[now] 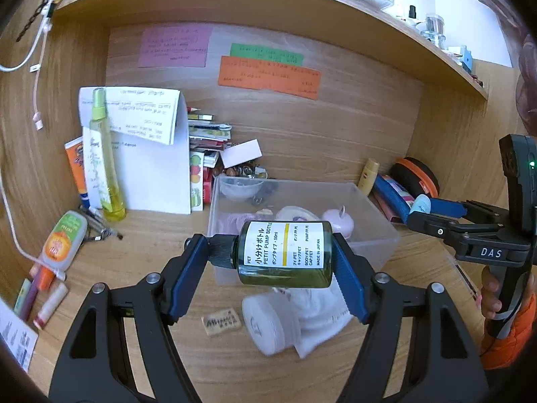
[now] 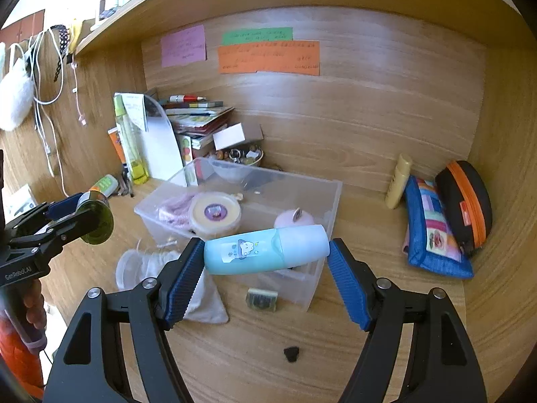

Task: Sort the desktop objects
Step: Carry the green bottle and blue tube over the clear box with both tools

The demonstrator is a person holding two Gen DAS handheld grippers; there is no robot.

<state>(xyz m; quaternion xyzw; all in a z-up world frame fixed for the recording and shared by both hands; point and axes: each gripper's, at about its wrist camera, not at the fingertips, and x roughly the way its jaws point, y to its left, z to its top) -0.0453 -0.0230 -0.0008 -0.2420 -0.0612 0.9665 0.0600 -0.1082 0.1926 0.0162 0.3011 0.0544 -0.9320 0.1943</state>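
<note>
My left gripper (image 1: pixel 270 262) is shut on a dark green pump bottle (image 1: pixel 285 255) with a white label, held sideways above the near edge of a clear plastic bin (image 1: pixel 376 211). It also shows in the right wrist view (image 2: pixel 95 220). My right gripper (image 2: pixel 266 262) is shut on a light blue bottle (image 2: pixel 265 252) with a cloud sticker, held sideways over the bin's near right corner (image 2: pixel 322 201). The bin holds a round cream case (image 2: pixel 214 215), a pink item (image 2: pixel 292 218) and a pink cord.
A white cloth pouch (image 1: pixel 302 319) and small stamp (image 1: pixel 221 320) lie before the bin. A tall yellow spray bottle (image 1: pixel 100 154), papers and books stand at back left. A blue pencil case (image 2: pixel 433 231), black-orange case (image 2: pixel 466 201) and yellow tube (image 2: pixel 397 181) sit right.
</note>
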